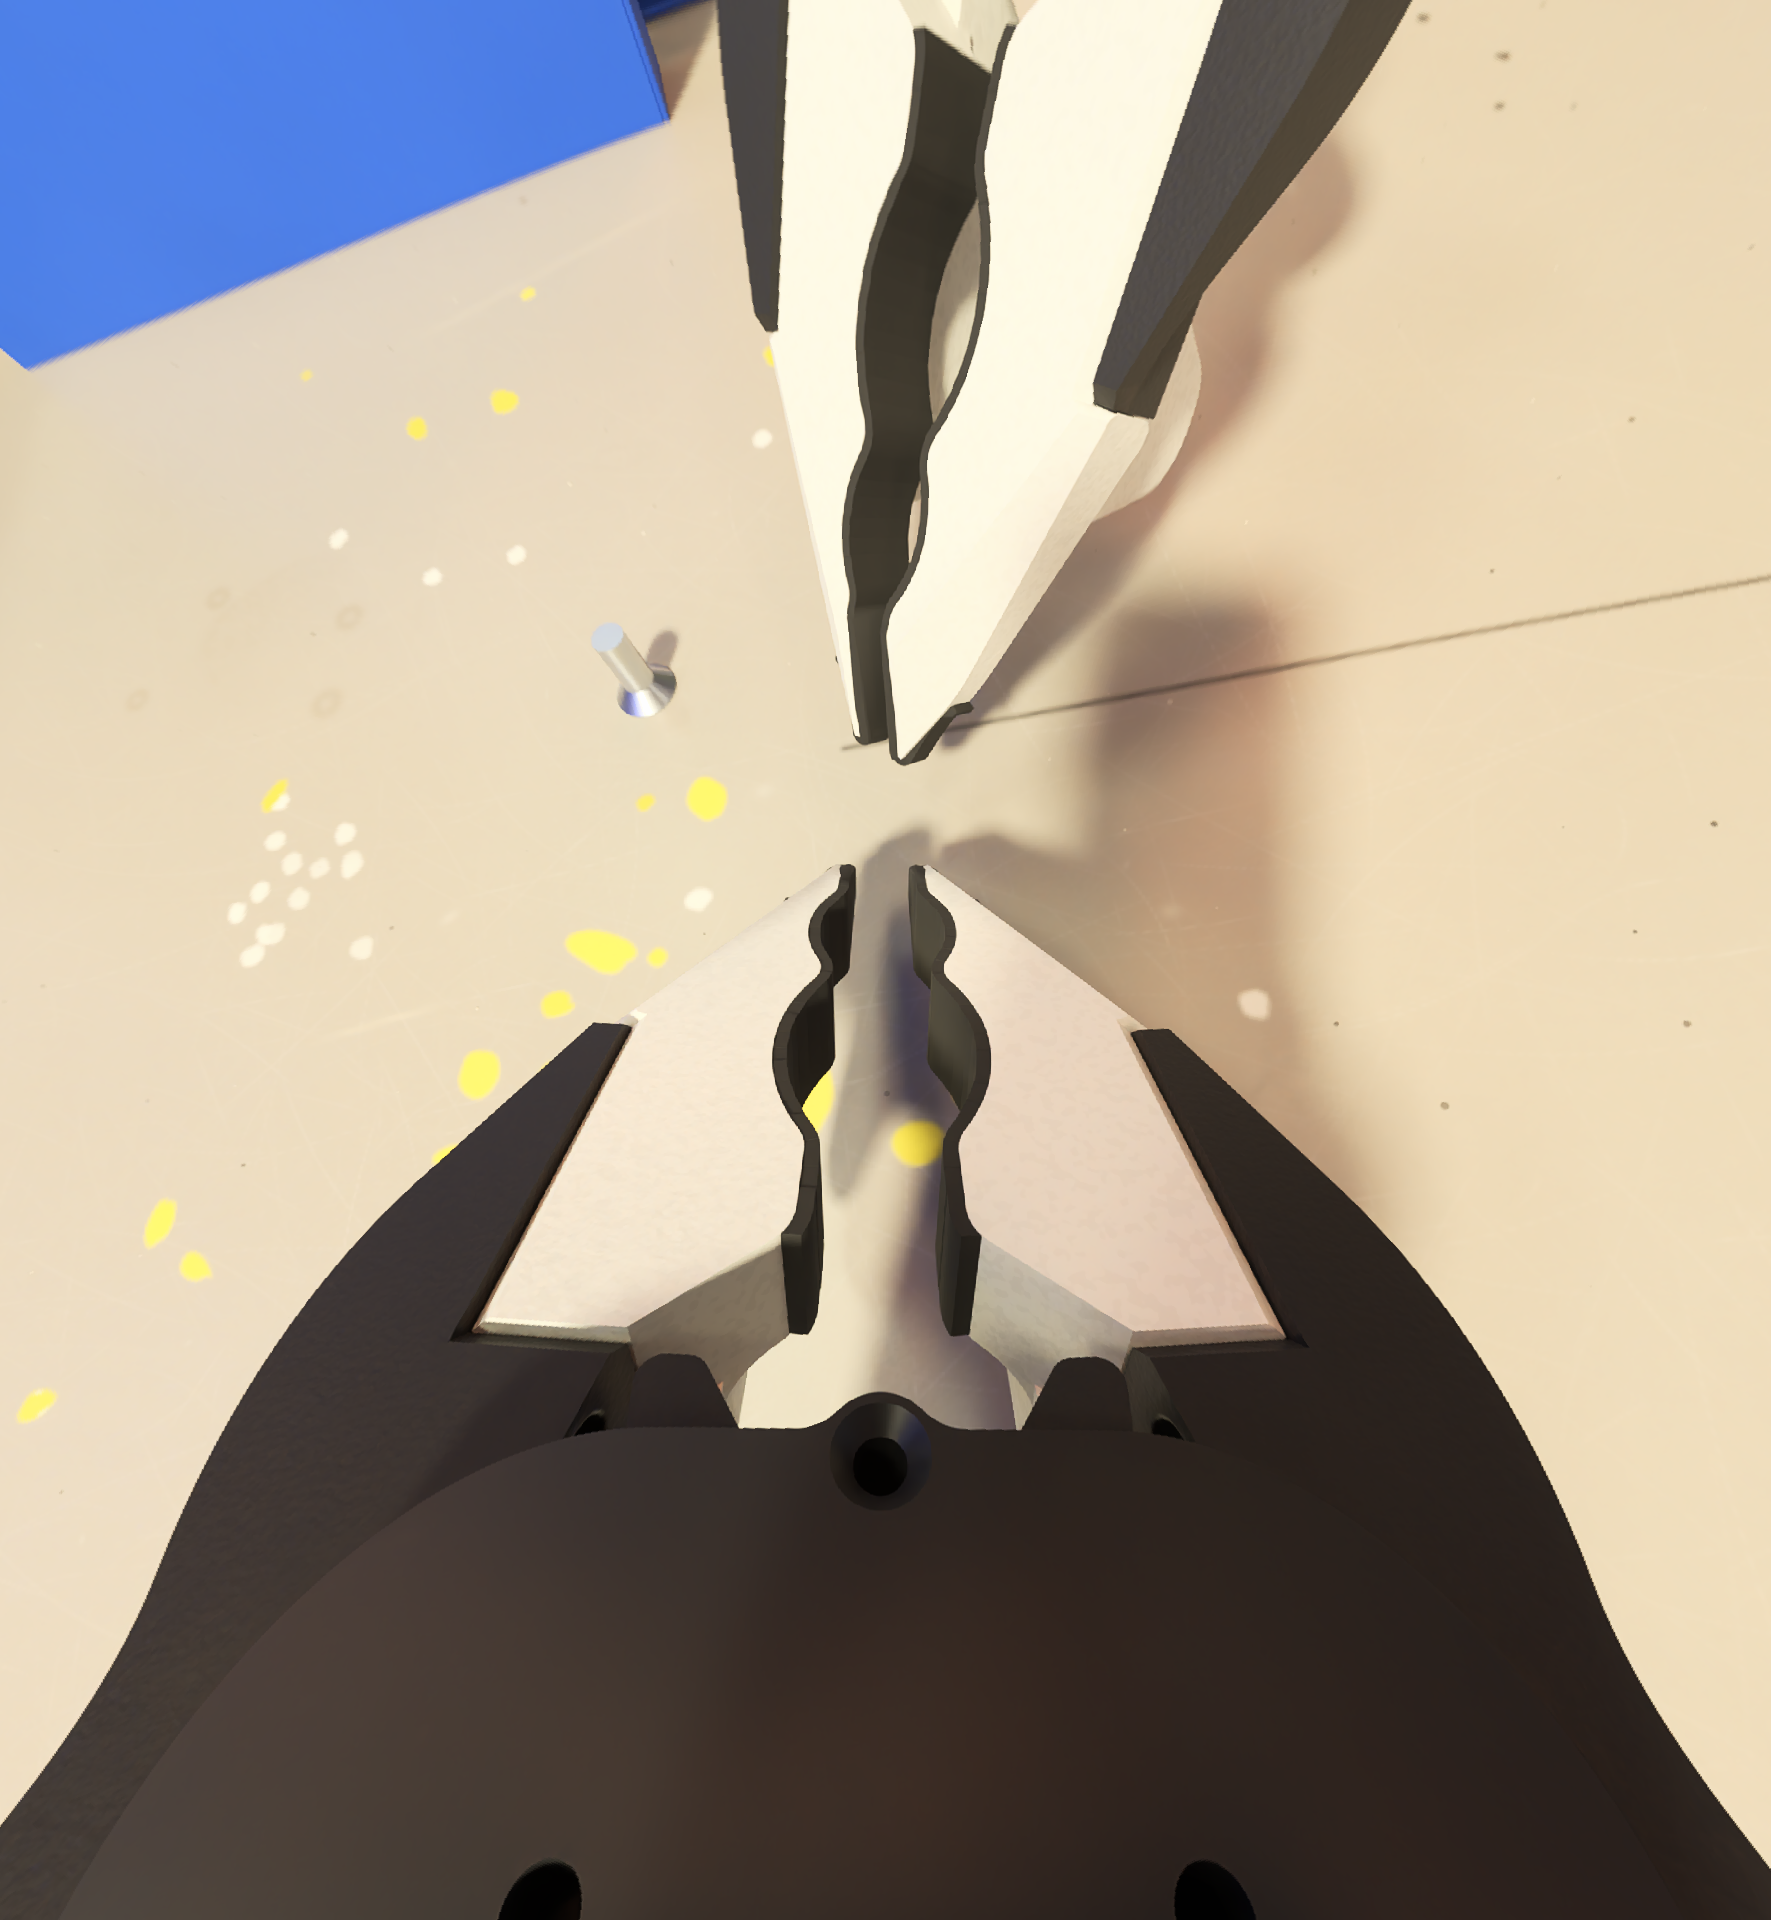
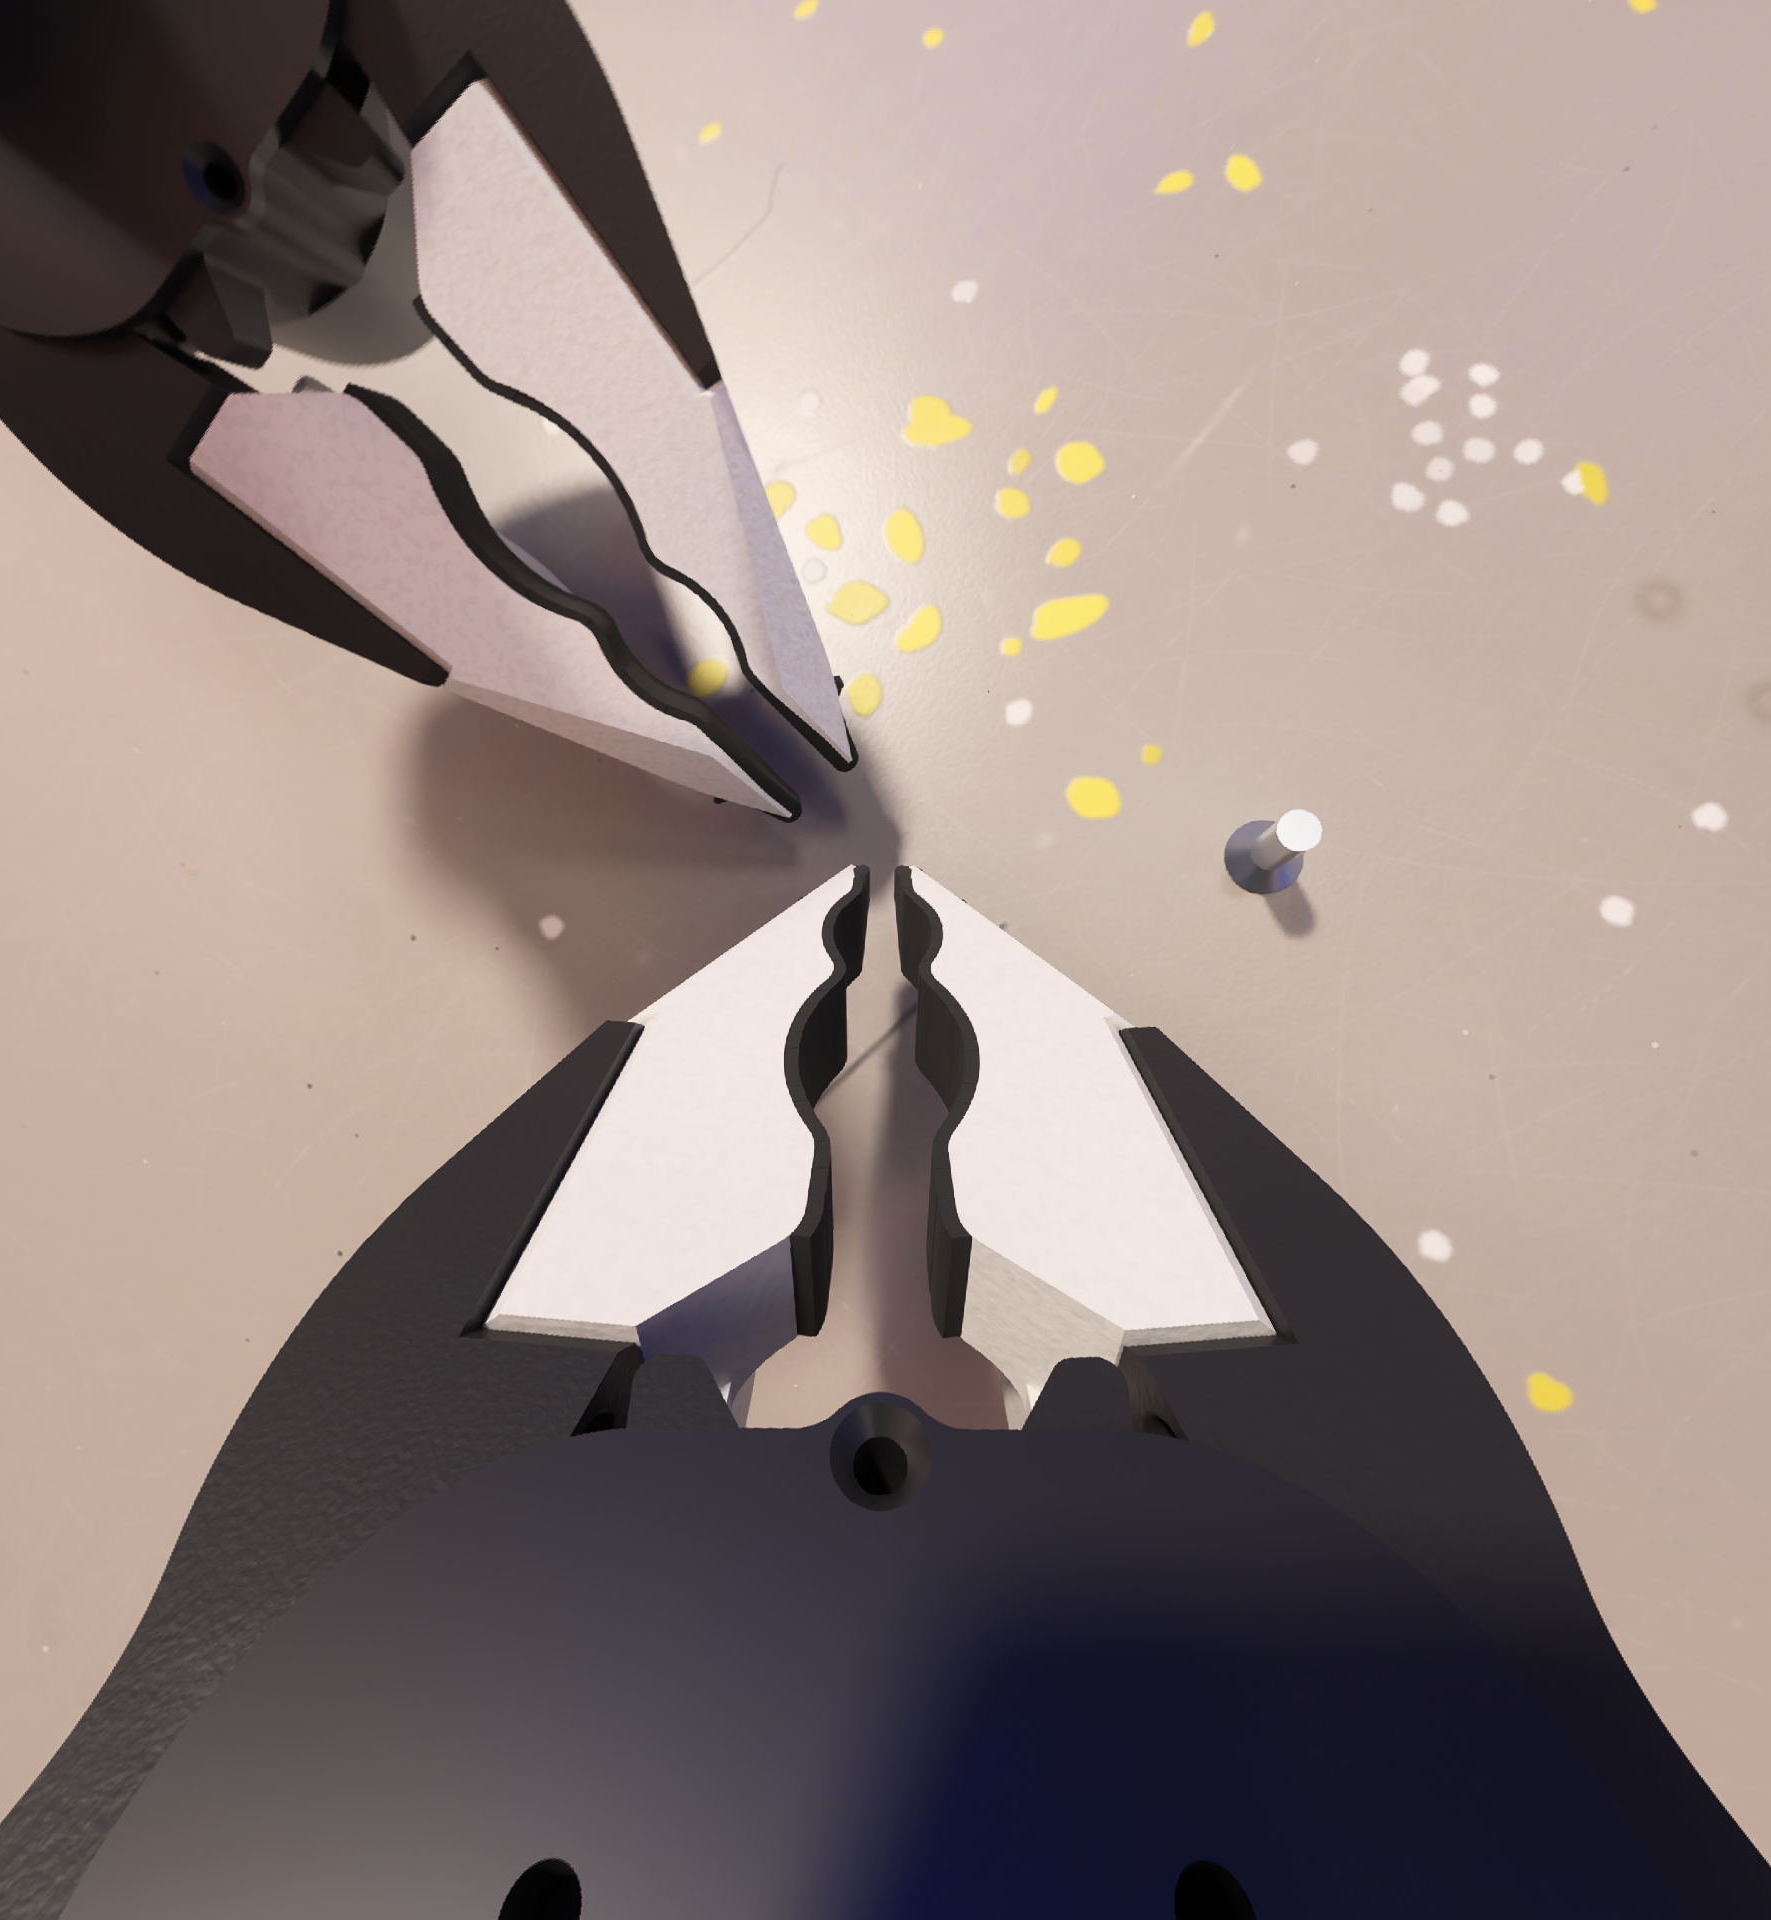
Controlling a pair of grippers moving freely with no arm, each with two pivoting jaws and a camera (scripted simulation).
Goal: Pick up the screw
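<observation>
A: Nearest the lens in the left wrist view is the left gripper (image 1: 882, 871), its jaws drawn to a narrow slit with nothing between them, hanging just over the desk (image 1: 1483, 935).

B: And the right gripper (image 2: 878, 871) looks the same from its own camera: a thin gap, nothing held. The two tips point at each other, nearly nose to nose.

A: So where is the screw (image 1: 632, 673)?

B: Standing on its flat head, shank up, on the bare desk. From the left gripper it sits to the left and a little farther off; from the right gripper it is off to the right. Neither gripper touches it. A blue box (image 1: 237, 156) lies at the far left, well apart from it.

A: What worries you?

B: First, the slit looks too narrow to take the shank, so, in my judgement, a gripper has to widen before it closes in. Second, the screw balances on a small head; a sideways brush from a finger would likely tip it and send it rolling among the paint spots (image 1: 600, 951). Third, the grippers are so close that a swing toward the screw could knock one against the other.
</observation>
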